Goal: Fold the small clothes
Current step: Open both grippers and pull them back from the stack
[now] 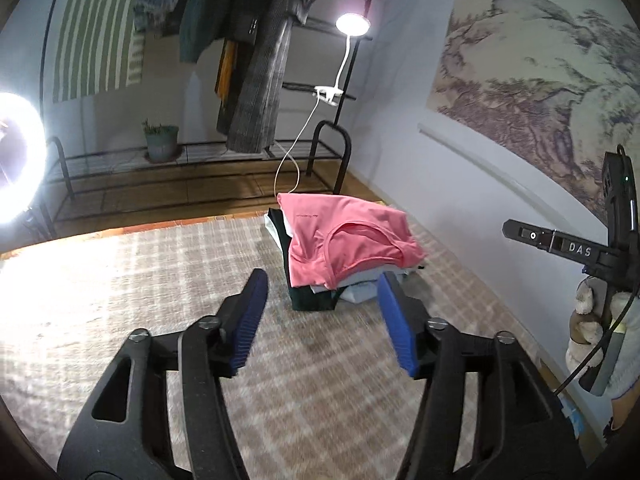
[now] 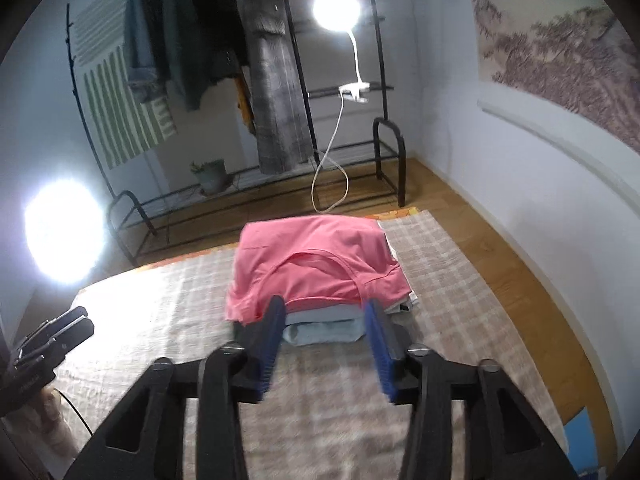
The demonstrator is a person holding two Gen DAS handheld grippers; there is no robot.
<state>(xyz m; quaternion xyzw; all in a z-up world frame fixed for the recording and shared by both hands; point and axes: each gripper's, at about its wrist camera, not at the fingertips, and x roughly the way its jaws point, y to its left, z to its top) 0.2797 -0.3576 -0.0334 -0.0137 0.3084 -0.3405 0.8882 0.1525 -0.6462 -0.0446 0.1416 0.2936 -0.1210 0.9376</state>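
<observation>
Right wrist: pink shirt (image 2: pixel 312 268) atop folded pile (image 2: pixel 320 326)

Pink top (image 2: pixel 316 268) folded atop stack (image 2: pixel 320 326)

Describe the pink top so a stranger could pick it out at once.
Find the checked rug on the wooden floor, in front of the black clothes rack. A stack of folded clothes sits on it. The pink top is the uppermost piece, the only pink one, above pale blue and dark layers.
</observation>
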